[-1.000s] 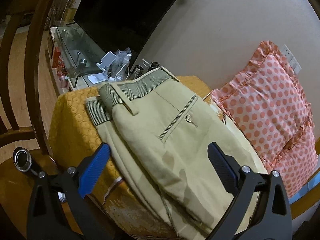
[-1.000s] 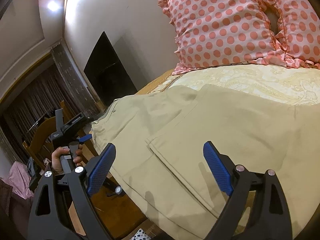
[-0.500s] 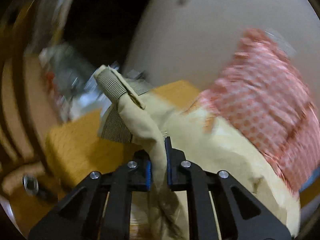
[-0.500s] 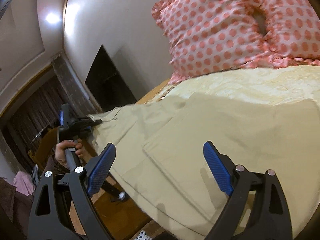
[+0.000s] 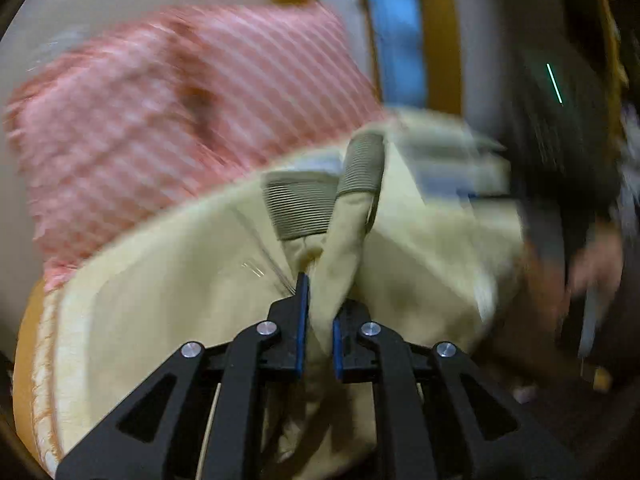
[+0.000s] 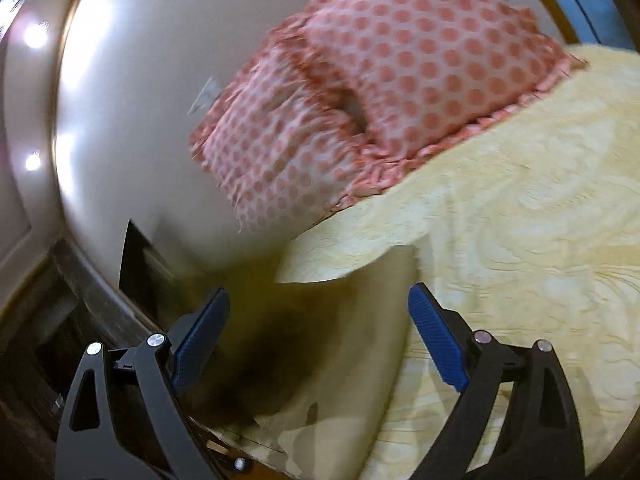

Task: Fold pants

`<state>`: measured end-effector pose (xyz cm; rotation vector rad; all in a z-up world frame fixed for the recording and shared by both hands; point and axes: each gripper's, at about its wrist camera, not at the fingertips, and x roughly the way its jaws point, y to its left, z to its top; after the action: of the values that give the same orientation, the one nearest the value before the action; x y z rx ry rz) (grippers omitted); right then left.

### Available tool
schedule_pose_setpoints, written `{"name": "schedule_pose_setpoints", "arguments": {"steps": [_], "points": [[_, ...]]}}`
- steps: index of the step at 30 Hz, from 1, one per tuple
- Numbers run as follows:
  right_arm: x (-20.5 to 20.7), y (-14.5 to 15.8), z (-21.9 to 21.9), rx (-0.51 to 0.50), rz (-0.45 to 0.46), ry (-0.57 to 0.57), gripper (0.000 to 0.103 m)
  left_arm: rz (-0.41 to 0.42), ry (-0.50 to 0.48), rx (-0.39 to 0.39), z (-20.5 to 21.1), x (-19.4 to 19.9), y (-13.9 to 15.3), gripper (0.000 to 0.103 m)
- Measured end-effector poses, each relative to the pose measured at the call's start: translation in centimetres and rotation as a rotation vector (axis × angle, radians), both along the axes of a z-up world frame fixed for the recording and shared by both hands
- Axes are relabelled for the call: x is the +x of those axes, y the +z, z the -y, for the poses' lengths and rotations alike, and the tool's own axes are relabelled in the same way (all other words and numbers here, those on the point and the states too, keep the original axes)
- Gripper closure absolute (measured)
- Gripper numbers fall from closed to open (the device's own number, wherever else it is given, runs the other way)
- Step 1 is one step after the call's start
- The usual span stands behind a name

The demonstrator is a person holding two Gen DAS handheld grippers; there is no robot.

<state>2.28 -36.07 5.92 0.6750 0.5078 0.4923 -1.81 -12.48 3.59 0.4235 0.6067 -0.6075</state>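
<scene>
Left wrist: my left tongs (image 5: pixel 318 320) clenched on khaki pants (image 5: pixel 348 232) near the waistband, lifted over the bed (image 6: pixel 520 240). Right tongs (image 6: pixel 320 344) released, empty, above pant fabric at bed's edge. Fold started, not laid down.

Warm dim indoor light, ceiling spots (image 6: pixel 34 36) glaring on the wall; heavy motion blur, fisheye-bent dark edges.

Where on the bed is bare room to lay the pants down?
Bare yellow bedspread lies between the polka-dot pillows and the open right claw. The near-left edge is crowded with pants, pinched in the left claw.
</scene>
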Motion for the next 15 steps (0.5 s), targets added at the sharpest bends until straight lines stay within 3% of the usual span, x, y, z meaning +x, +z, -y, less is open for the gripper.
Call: {"name": "schedule_pose_setpoints", "arguments": {"steps": [1, 3, 5, 7, 8, 11, 15], "points": [[0.4, -0.2, 0.7, 0.021, -0.023, -0.004, 0.009, -0.034, -0.022, 0.026, 0.4, -0.3, -1.3, 0.091], [1.2, -0.8, 1.2, 0.047, -0.066, 0.006, 0.009, -0.019, -0.007, 0.033, -0.3, -1.1, -1.7, 0.084], [2.1, -0.8, 1.0, 0.029, -0.098, 0.026, 0.009, -0.022, 0.002, -0.035, -2.5, -1.7, -0.2, 0.071], [3.7, -1.0, 0.2, -0.016, -0.137, 0.052, 0.010, -0.023, 0.057, -0.170, -6.0, -1.6, 2.3, 0.040], [4.5, -1.3, -0.3, -0.039, -0.162, 0.071, 0.012, -0.015, 0.095, -0.216, -7.0, -1.1, 3.5, 0.034], [6.3, -2.4, -1.7, -0.098, -0.236, 0.105, 0.025, -0.059, 0.313, -0.341, -14.4, 2.6, 4.3, 0.031], [7.4, -2.5, -3.3, -0.203, -0.258, 0.115, 0.029, -0.291, 0.529, -0.428, -22.5, 8.7, 0.8, 0.034]]}}
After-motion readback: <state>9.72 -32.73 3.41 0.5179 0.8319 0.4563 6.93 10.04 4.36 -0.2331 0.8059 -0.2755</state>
